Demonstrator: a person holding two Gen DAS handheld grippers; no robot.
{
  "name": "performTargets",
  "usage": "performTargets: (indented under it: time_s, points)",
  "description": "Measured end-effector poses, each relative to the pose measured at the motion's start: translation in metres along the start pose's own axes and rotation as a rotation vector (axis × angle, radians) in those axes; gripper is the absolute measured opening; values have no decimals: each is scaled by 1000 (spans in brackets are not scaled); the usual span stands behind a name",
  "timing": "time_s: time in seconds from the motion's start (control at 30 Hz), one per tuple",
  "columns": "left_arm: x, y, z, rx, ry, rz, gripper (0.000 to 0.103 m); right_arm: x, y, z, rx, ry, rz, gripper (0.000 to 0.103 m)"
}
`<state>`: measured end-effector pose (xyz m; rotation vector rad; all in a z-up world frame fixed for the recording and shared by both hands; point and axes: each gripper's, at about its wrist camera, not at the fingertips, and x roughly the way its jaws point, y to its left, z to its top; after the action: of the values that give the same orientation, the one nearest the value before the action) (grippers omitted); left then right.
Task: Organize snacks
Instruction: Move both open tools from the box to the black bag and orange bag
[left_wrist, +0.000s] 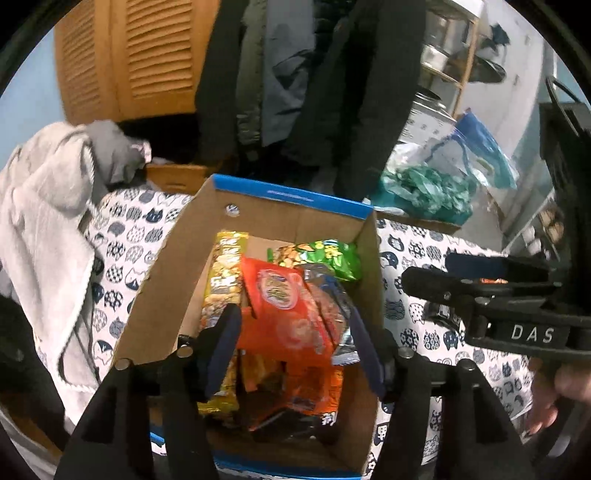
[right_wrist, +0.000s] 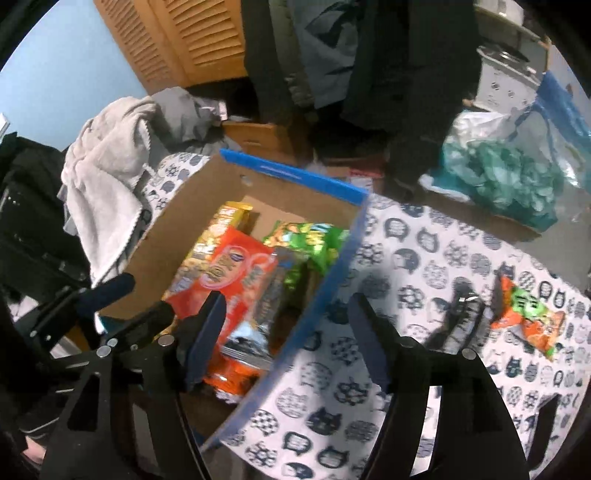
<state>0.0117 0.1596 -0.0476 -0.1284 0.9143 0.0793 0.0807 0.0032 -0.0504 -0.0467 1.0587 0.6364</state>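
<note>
- The box (left_wrist: 177, 266) is open-topped cardboard with blue trim, standing on a cat-print cloth (left_wrist: 424, 251).
- Snack packs are stacked inside: an orange pack (left_wrist: 284, 306) on top, a yellow pack (left_wrist: 221, 273) along the left wall, a green pack (left_wrist: 325, 258) at the far right corner, and a dark foil pack (left_wrist: 332, 295) under the orange one's right edge.
- The left gripper (left_wrist: 295, 347) hangs over the near part of the box, fingers spread, nothing pinched; the orange pack lies below the gap.
- The right gripper (right_wrist: 288, 332) has its fingers spread too, straddling the box's right wall: left finger over the packs, right finger over the cloth. It grips nothing.
- One orange-and-green pack (right_wrist: 528, 317) lies loose on the cloth, well right of the box.
- A grey towel (left_wrist: 48, 229) is heaped to the left of the box; dark coats (left_wrist: 295, 74) hang behind.
- A clear bag of green stuff (left_wrist: 424, 188) sits far right.
</note>
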Motion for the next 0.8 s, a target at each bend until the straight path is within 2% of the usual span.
performTargets:
  time_s: [0.3, 0.8]
  points:
    - [-3, -40, 1, 80, 16, -36, 66, -25, -31, -21, -7, -11, -55, 71]
    - [0, -105, -7, 217, 43, -47, 67, -61, -79, -59, 0, -29, -126, 73]
